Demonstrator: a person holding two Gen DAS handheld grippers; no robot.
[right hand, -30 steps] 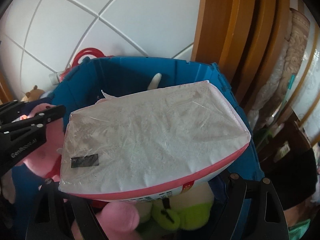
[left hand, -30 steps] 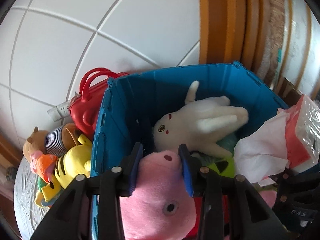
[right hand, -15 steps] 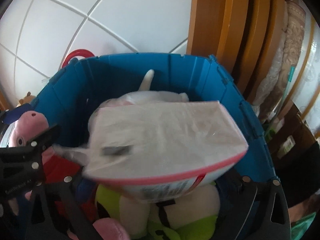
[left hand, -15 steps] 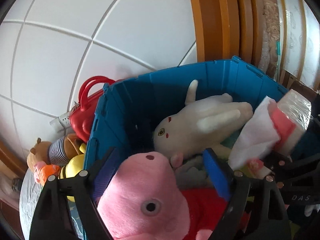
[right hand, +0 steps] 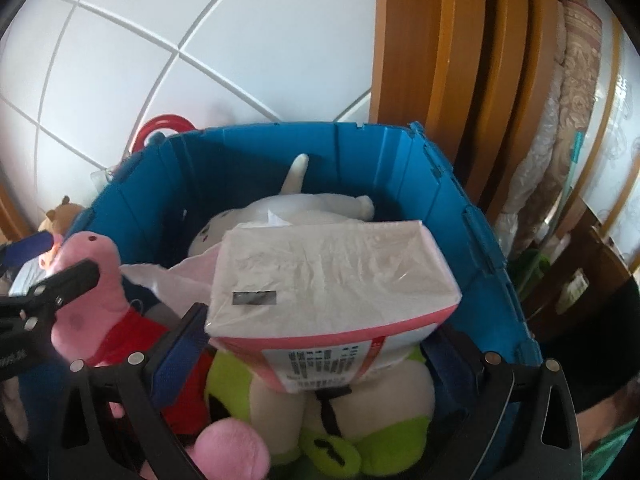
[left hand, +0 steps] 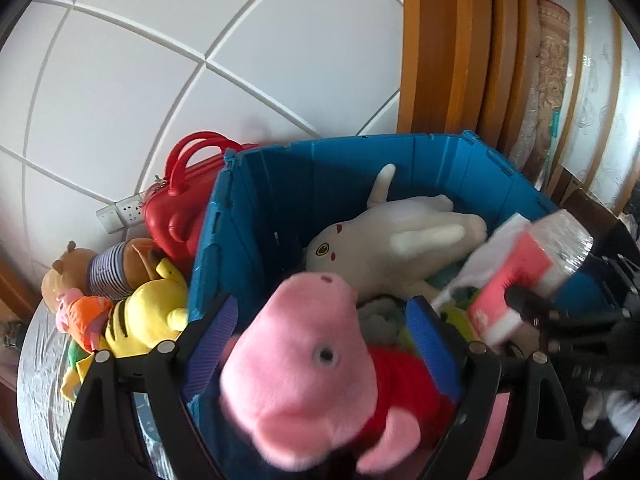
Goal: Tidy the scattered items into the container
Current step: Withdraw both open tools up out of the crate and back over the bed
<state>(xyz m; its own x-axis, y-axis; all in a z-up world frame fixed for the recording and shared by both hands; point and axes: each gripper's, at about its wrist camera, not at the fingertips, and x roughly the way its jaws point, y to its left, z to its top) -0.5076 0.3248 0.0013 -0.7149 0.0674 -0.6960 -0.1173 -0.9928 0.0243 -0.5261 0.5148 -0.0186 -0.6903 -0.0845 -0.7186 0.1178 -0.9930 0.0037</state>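
Currently both grippers hang above the open blue plastic crate, each angled down into it so that whatever leaves the jaws lands inside.

1. Left gripper: jaws stand wide, blue pads clear of the pink pig plush toy in a red dress. The toy sits between the pads but is not pressed; it rests loose on the pile at the crate's 6 o'clock side, snout toward 12 o'clock.

2. Right gripper: jaws spread wide. The plastic-wrapped tissue pack with a pink border lies between the pads without visible pressure, tilted on top of the green and cream plush toy. It appears set down, not gripped.

3. A white long-eared plush toy lies toward the crate's far wall, at 12 o'clock from the pig.

4. Outside the crate, at 9 o'clock in the left wrist view, remain a yellow striped plush toy, a brown bear plush in a striped shirt and a red plastic handled case.

Judgement: two items are deposited; the pieces outside remain to be collected.
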